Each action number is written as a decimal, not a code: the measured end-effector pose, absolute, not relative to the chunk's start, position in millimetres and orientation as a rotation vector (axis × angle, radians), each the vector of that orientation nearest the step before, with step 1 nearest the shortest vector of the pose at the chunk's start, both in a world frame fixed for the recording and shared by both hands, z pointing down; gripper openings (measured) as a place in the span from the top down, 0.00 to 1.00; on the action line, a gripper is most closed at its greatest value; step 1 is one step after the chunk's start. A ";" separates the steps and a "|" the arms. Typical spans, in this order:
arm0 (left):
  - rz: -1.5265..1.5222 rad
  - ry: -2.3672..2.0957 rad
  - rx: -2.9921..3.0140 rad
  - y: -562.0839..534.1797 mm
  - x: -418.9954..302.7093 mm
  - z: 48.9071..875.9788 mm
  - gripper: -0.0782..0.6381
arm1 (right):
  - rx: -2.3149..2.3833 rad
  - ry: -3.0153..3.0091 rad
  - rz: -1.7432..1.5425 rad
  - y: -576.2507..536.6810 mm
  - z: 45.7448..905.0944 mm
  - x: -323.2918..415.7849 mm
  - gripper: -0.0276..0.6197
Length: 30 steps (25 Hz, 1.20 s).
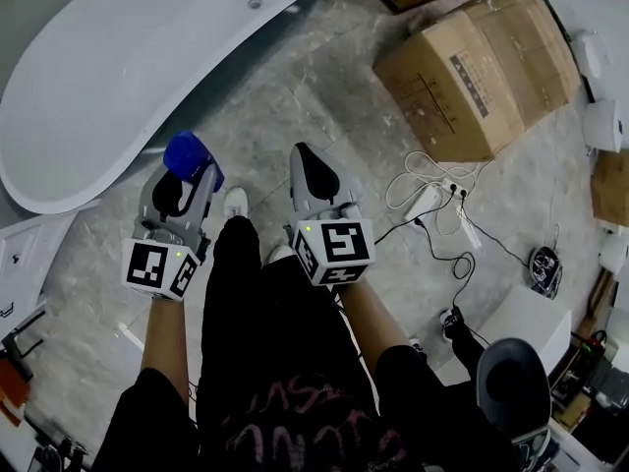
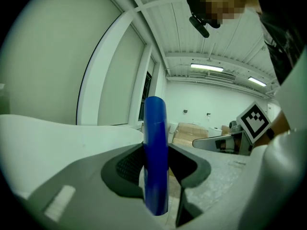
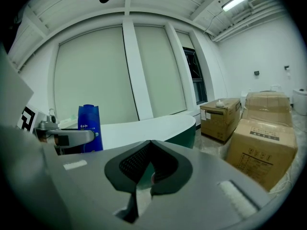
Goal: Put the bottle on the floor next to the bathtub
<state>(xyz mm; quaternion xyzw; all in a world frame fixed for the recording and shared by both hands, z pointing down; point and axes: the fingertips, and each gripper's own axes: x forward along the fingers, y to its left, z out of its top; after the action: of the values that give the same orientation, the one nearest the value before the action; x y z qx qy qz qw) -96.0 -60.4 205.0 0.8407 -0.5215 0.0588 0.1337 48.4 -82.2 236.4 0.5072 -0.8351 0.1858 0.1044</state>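
Clamping the blue bottle [image 1: 190,153] from both sides, the left gripper [image 1: 189,183] had it firmly between its jaws. The left gripper view showed the bottle [image 2: 155,152] edge-on, filling the gap between them. It was up in the air, not on the floor [image 1: 324,77], held close beside the curved rim of the white bathtub [image 1: 118,57]. Seen from the right gripper view, the bottle [image 3: 89,123] stood upright in that hold, with white print on its front and the bathtub [image 3: 158,123] rim sweeping past behind it.

Over on the other side, the right gripper [image 1: 306,160] was closed up and carried nothing: its own view showed the two dark pads [image 3: 129,164] drawn together, nothing between them. Both grippers hung side by side, near each other but apart, above the person's black trousers [image 1: 246,303] and a white shoe [image 1: 236,203].

Away to the right, well apart from the bathtub, a big cardboard box [image 1: 482,67] sat on the grey stone floor. A white power strip [image 1: 425,201] with tangled cables lay just in front of it. The right gripper view caught that box [image 3: 261,147] up close, and a second box [image 3: 221,116] farther back against the wall.
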 end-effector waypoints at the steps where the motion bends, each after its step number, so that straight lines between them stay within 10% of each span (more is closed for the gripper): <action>1: 0.172 -1.514 2.437 -62.7 -97.7 212.2 0.67 | 1.490 -2.463 0.550 -84.7 244.2 45.4 0.92; 30: 0.169 -1.562 2.458 -100.2 -145.8 484.4 0.67 | 1.368 -2.513 0.560 -133.5 514.1 -32.9 0.92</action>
<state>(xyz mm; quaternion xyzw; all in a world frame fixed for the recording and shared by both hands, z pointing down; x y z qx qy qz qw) -145.8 -100.2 484.4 0.8373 -0.5321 0.0577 0.1117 -32.9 -133.5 514.1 0.4661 -0.8565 0.1908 0.1128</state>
